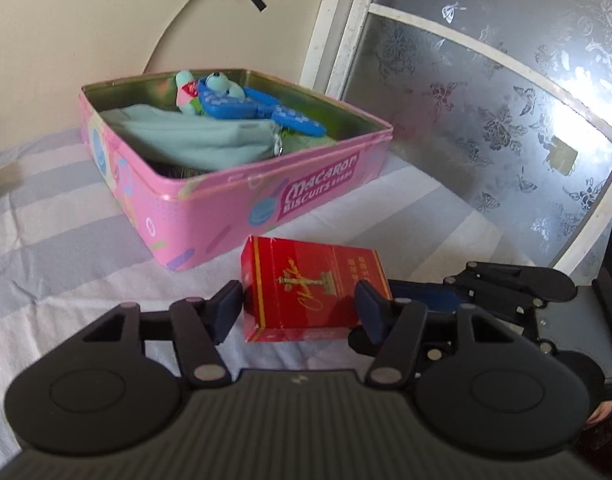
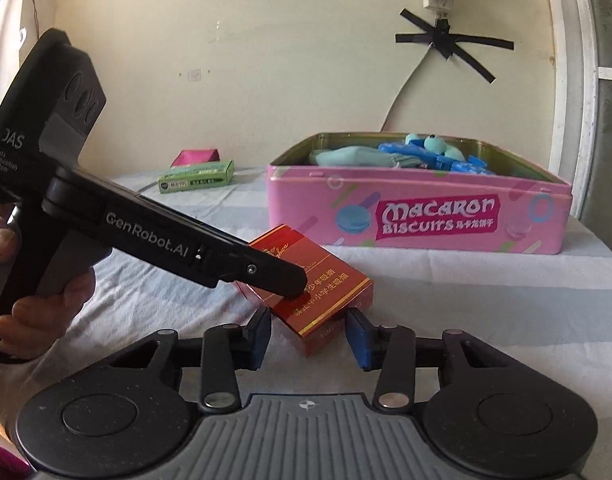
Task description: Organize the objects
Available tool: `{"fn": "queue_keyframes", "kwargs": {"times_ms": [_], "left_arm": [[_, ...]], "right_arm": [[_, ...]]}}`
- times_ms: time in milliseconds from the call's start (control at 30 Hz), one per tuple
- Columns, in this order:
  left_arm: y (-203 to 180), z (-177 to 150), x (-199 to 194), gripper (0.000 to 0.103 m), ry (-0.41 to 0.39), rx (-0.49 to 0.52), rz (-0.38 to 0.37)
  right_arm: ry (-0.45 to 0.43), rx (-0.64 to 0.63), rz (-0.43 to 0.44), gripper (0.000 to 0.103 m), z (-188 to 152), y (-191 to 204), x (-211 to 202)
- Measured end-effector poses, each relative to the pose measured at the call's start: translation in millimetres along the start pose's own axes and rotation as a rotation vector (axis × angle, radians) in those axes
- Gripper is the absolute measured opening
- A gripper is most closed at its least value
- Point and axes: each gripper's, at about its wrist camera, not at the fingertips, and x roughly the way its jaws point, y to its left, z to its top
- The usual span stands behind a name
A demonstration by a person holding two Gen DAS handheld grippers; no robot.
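Two claws are crowding one little red pack (image 1: 306, 284) here. The left claw (image 1: 299, 306) is pinching it: in the left wrist view one dark blue pad sits on the pack's left edge and the other presses on its right side. The pack is tilted, front face with the gold drawing towards the camera.

The right claw (image 2: 310, 338) is spread. From its own camera a corner of the pack pokes in between the two blue pads, with a clear gap on either side, so it's not gripping anything. In that same view the left claw's black finger lies across the top of the pack, and you can see a person's hand (image 2: 45, 308) wrapped round its handle at the left edge.

The pack is in front of the pink "Macaron Biscuits" tin (image 1: 233, 204), near it but not touching, over a surface (image 1: 65, 240) covered in a pale striped cloth. I can't tell if the pack rests on the cloth or hangs just above it.

The tin is open with no lid on it. Inside there's a teal cloth pouch (image 1: 185, 136), a blue plastic thing (image 1: 241, 106) lying on top of it, and a small pastel plush toy (image 1: 187, 94) towards the back wall.

Further back on the left, well apart from the tin, a green box (image 2: 195, 178) lies with something magenta (image 2: 197, 157) just behind it. Black tape (image 2: 450, 44) pins a cable to the wall above the tin.
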Motion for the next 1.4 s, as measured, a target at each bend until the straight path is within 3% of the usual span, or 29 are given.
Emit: {"fn": "queue_keyframes", "kwargs": {"times_ms": [133,267,467,633,767,933,1133,1400], "left_arm": [[-6,32,-13,0.063,-0.084,0.052,0.014],[-4,67,-2,0.063,-0.118,0.069,0.036],[0,109,47,0.064,-0.087,0.059,0.04],[3,129,95,0.062,-0.01,0.046,0.028],[-1,134,121,0.065,0.01,0.066,0.077],[3,135,122,0.07,-0.003,0.028,0.146],[-10,124,90,0.07,-0.068,0.075,0.224],[-34,95,40,0.075,-0.12,0.099,0.257]], "right_arm": [[-0.097,-0.026,-0.015,0.035,29,-7,-11],[-0.149,-0.053,-0.044,0.035,59,-26,-3],[-0.148,-0.013,-0.081,0.035,86,-70,32],[-0.096,0.018,-0.131,0.035,94,-99,63],[-0.056,0.041,-0.191,0.039,93,-116,86],[-0.065,0.039,-0.335,0.054,88,-124,102],[-0.116,0.114,-0.318,0.055,85,-125,77],[-0.183,0.15,-0.299,0.056,74,-91,36]]}}
